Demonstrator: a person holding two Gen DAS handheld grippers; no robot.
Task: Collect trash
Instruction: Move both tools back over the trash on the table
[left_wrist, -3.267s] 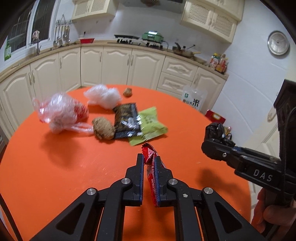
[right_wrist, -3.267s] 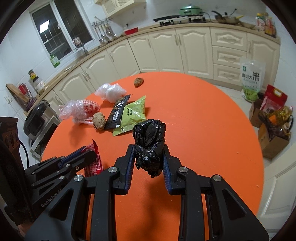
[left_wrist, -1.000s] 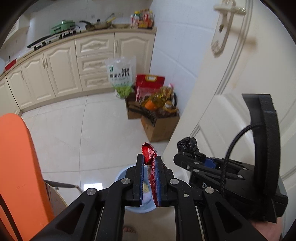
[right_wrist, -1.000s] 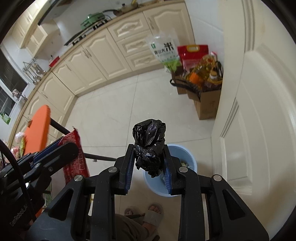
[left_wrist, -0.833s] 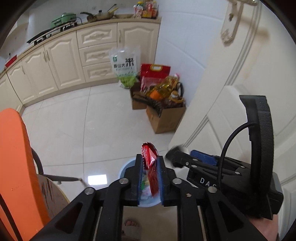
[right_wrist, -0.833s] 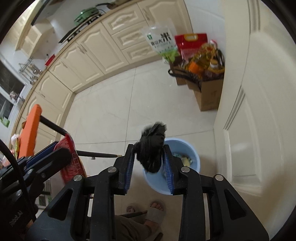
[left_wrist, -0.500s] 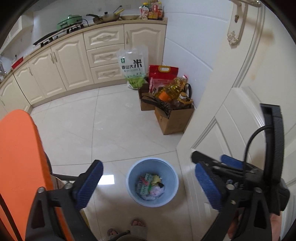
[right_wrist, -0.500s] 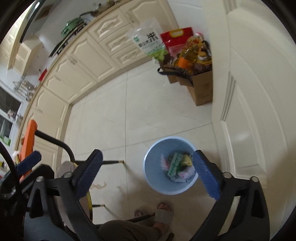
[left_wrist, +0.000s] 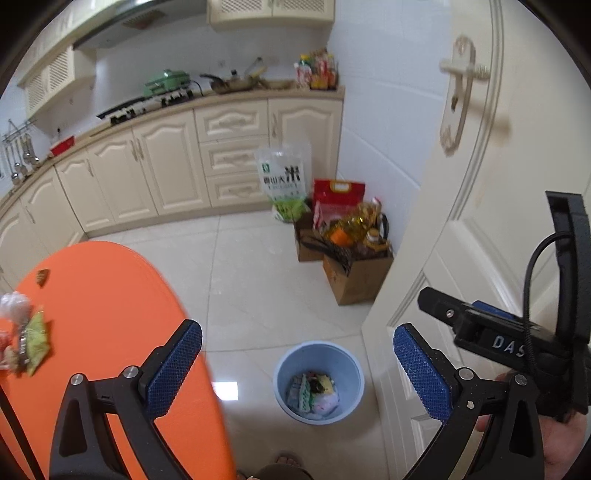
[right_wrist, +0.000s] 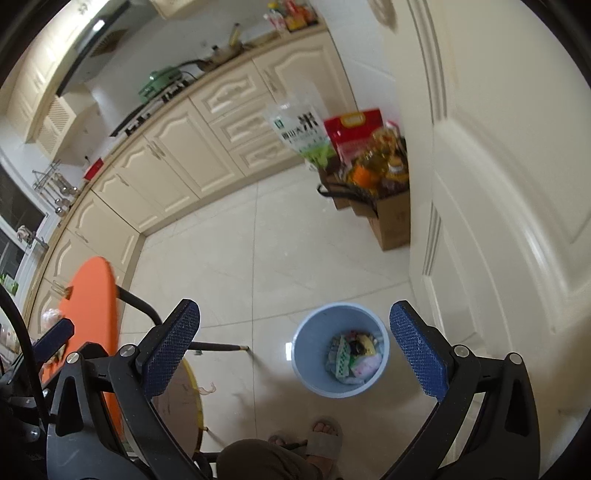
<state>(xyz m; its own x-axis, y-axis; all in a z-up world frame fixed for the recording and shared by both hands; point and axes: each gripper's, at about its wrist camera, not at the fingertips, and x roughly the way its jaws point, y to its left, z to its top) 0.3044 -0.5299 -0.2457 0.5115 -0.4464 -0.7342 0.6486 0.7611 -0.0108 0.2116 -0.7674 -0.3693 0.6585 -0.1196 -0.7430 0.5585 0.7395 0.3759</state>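
Fingers of left gripper (left_wrist: 297, 369) and right gripper (right_wrist: 294, 350) spread fully wide, holding nothing, both above blue waste bin (left_wrist: 288, 369) on tiled floor (left_wrist: 258, 273), near white door (right_wrist: 498, 184). Inside bin: wrappers and crumpled scraps already collected. More trash on orange counter (left_wrist: 103, 295) at left edge: green snack wrapper (left_wrist: 37, 341), white plastic bag (left_wrist: 13, 302), small brown lump (left_wrist: 42, 276) farther back. Probably all very light and soft (wrapper likely slippery, bag easily crushed). Best to pinch wrapper at flat edge, bag at bunched part, lump across middle. No danger of breaking, only of slipping out.
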